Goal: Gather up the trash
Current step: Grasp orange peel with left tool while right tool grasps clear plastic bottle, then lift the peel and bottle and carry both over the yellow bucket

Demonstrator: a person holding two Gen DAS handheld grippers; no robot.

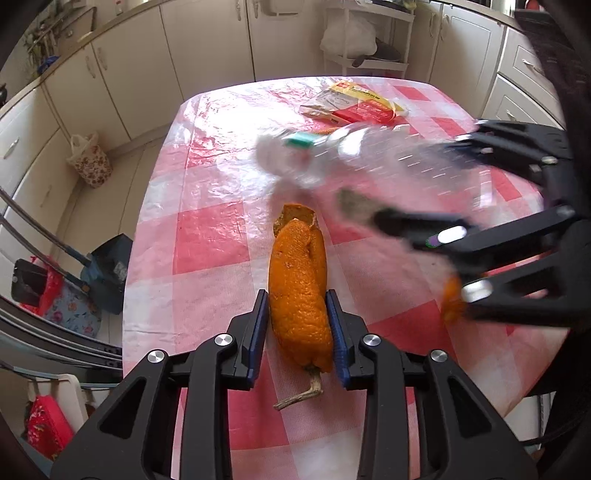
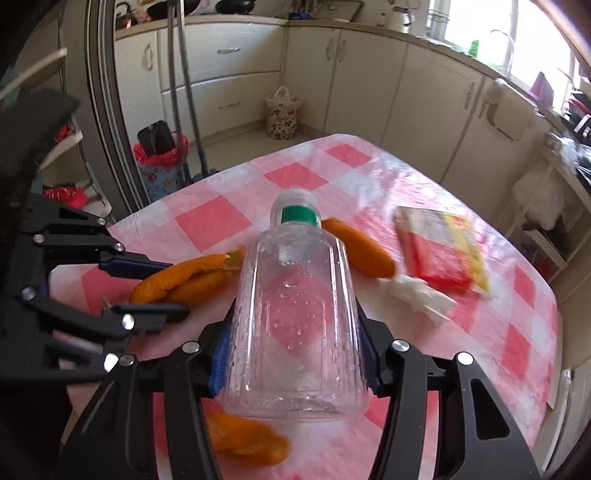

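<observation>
Now left tongs pinching orange peel, right tongs clamping plastic bottle

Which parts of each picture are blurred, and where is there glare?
Left wrist view: the plastic bottle and right gripper are smeared by motion, the orange peel is sharp, and the tablecloth shines. Right wrist view: the bottle is sharp, the red and yellow packet is blurred, and the window is overexposed.
</observation>
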